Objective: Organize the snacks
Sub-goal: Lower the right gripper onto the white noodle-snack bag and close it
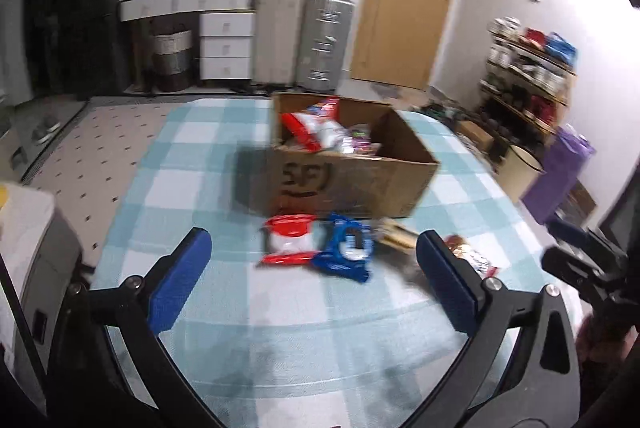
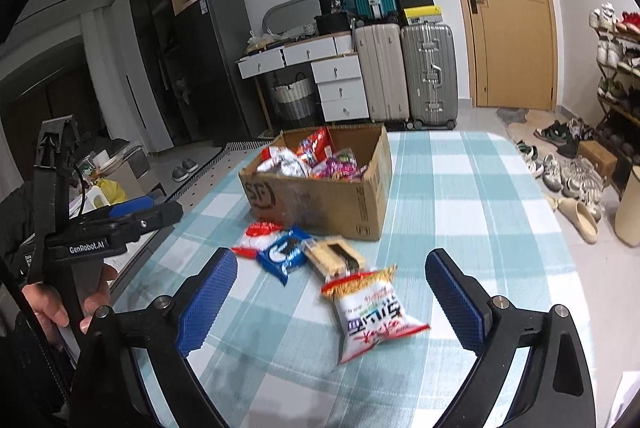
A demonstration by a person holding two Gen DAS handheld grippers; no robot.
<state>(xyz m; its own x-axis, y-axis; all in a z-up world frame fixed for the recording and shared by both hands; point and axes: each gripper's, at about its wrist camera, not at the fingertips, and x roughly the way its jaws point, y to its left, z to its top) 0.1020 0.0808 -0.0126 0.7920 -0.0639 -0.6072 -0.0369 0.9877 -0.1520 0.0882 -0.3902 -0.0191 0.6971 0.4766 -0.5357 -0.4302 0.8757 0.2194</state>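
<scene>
An open cardboard box (image 1: 352, 184) full of snack packets stands on the checked table; it also shows in the right wrist view (image 2: 332, 200). In front of it lie a red-and-white packet (image 1: 289, 244) (image 2: 256, 234), a blue cookie packet (image 1: 346, 252) (image 2: 285, 254), a tan biscuit pack (image 1: 396, 234) (image 2: 334, 256) and a white noodle-snack bag (image 2: 370, 312), seen partly in the left wrist view (image 1: 472, 258). My left gripper (image 1: 312, 276) is open and empty, short of the red and blue packets. My right gripper (image 2: 330, 296) is open and empty, with the white bag between its fingers' line.
The table wears a blue-and-white checked cloth (image 2: 460, 188). Suitcases (image 2: 404, 68), a white drawer desk (image 2: 320, 68) and a door (image 2: 508, 8) stand behind. Shoes (image 2: 568, 164) and a shoe rack lie to the right. The left gripper shows at the left of the right wrist view (image 2: 132, 212).
</scene>
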